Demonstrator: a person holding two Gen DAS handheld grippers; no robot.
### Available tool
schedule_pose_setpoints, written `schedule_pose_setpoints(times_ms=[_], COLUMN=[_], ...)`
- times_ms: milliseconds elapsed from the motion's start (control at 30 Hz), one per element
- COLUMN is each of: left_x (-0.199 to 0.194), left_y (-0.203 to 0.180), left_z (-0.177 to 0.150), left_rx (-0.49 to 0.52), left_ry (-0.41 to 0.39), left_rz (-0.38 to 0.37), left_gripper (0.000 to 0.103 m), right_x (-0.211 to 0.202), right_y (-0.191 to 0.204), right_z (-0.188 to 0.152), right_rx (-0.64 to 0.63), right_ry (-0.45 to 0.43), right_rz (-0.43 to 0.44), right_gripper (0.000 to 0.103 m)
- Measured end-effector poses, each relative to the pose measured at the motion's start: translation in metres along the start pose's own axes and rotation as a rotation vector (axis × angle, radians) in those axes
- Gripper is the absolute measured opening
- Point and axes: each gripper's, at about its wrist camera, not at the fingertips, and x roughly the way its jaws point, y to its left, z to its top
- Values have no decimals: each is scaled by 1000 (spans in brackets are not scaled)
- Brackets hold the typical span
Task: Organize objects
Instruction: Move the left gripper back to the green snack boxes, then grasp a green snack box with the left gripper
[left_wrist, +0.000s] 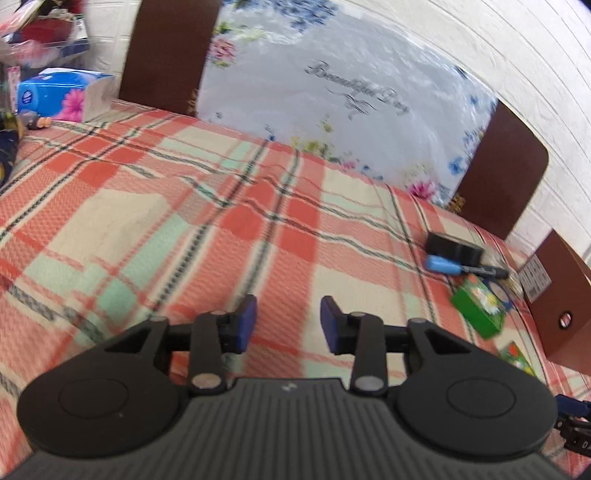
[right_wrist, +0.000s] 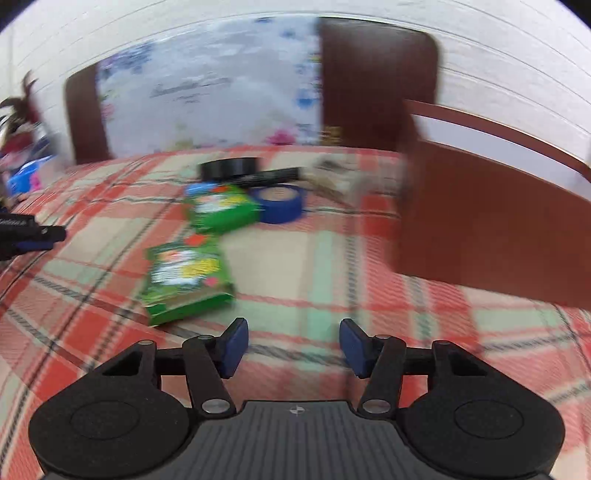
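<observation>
On the checked cloth lie two green boxes (right_wrist: 218, 208) (right_wrist: 184, 282), one blue roll of tape (right_wrist: 280, 203), one black roll of tape (right_wrist: 231, 166) and one marker pen (right_wrist: 269, 175). There is one brown wooden box (right_wrist: 491, 236). Far off sits one blue tissue pack (left_wrist: 61, 94).

blur: right view smeared | green box (right_wrist: 186, 282) print unreadable | brown box (right_wrist: 491, 229) perhaps cut off right

The plaid bedspread (left_wrist: 221, 206) looks like woven cloth, textured and matt. The green boxes (right_wrist: 184, 284) look like printed cardboard. The brown box (right_wrist: 487, 236) seems smooth wood.
</observation>
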Motion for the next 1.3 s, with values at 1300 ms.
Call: schedule_pose_setpoints(times_ms=[1300], left_x=[46], left_y=[-121], left_z=[-11], left_rx=[43], left_ry=[388], left_rz=[-314], left_gripper=[32], right_x=[52], right_y=[60], right_z=[32], right_rx=[-198], right_ry=[-22], right_rz=[269], right_gripper=[74])
